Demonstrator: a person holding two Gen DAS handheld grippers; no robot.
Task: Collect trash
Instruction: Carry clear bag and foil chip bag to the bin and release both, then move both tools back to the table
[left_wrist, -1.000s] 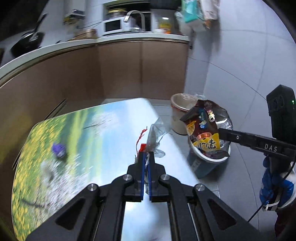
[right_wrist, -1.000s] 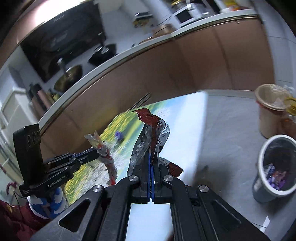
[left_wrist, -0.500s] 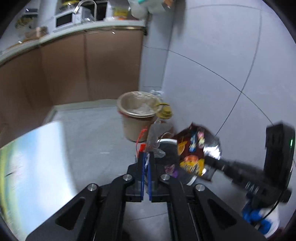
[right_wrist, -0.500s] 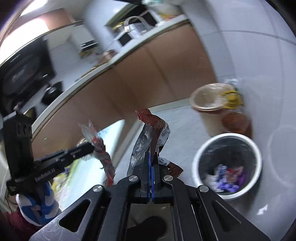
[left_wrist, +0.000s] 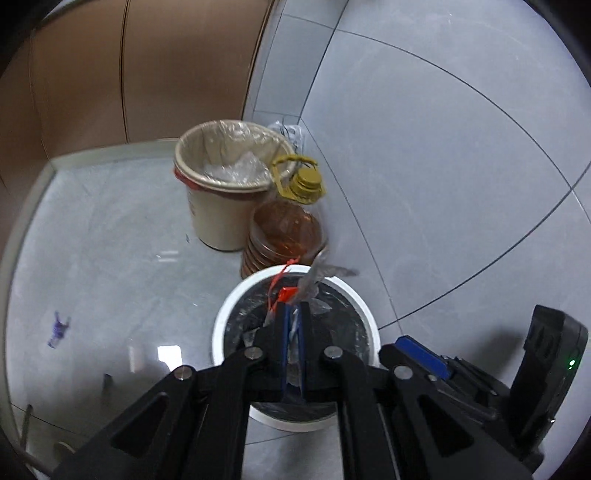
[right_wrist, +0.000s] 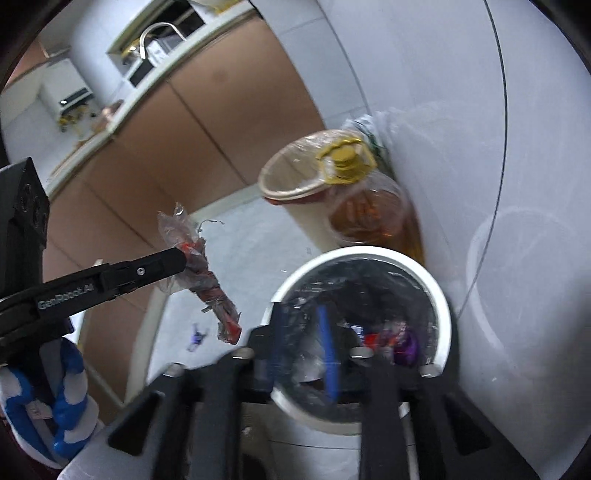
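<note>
Left wrist view puts your left gripper (left_wrist: 292, 325) right over the white-rimmed bin (left_wrist: 236, 299), its blue pads pinched on a crumpled clear wrapper with red print (left_wrist: 291, 295). The wrapper's upper end pokes past the fingertips towards 12 o'clock and hangs inside the rim's outline. At 12 o'clock, touching or just beside the bin, stands an amber oil jug (left_wrist: 284, 236) with a yellow cap; at 11 o'clock of the jug sits a beige lined bin (left_wrist: 210, 218), pressed against it. A tiled wall (left_wrist: 443, 147) closes off everything from 1 to 4 o'clock, near the white rim. Open floor (left_wrist: 110, 277) lies from 7 to 10 o'clock, bounded by a brown cabinet front (left_wrist: 110, 74) along the top left. A small purple scrap (left_wrist: 57, 328) lies on that floor at 9 o'clock, well apart from the bin.

Right wrist view shows your right gripper (right_wrist: 301, 343) above the same bin's mouth, its jaws just opened and standing apart with nothing between the pads. Coloured packets (right_wrist: 391, 339) lie in the dark liner below. The picture is blurred, so which packet is which you cannot tell. Your left gripper comes in from 9 o'clock there, the wrapper dangling outside the rim's left edge, with your gloved hand (right_wrist: 55, 398) at 8 o'clock.
</note>
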